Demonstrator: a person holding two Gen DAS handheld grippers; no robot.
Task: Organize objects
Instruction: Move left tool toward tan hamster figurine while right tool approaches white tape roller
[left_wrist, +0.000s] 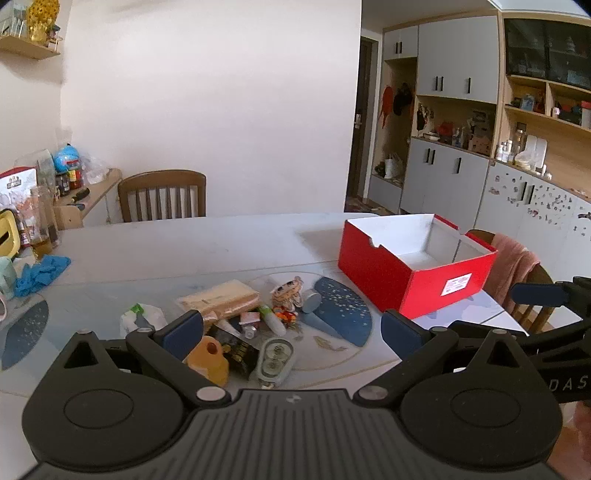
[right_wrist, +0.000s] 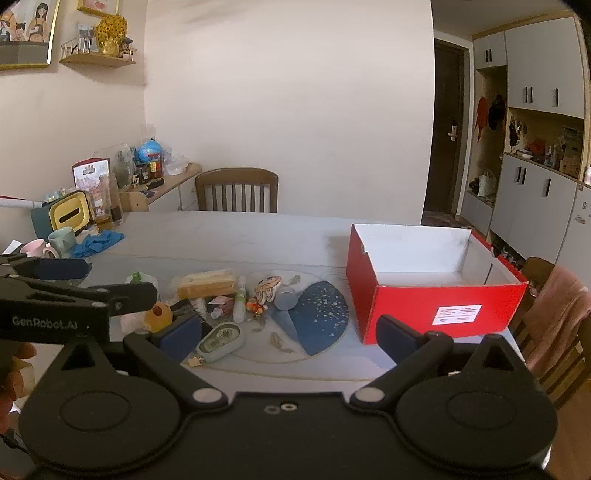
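Red cardboard box (right_wrist: 436, 295) sits empty beside a tangled heap of small items (right_wrist: 236, 306) as the left gripper (left_wrist: 291, 328) and right gripper (right_wrist: 288, 332) hover spread and empty; a careless grab risks snagging neighbours.

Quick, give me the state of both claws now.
Left claw: open, holding nothing.
Right claw: open, holding nothing.
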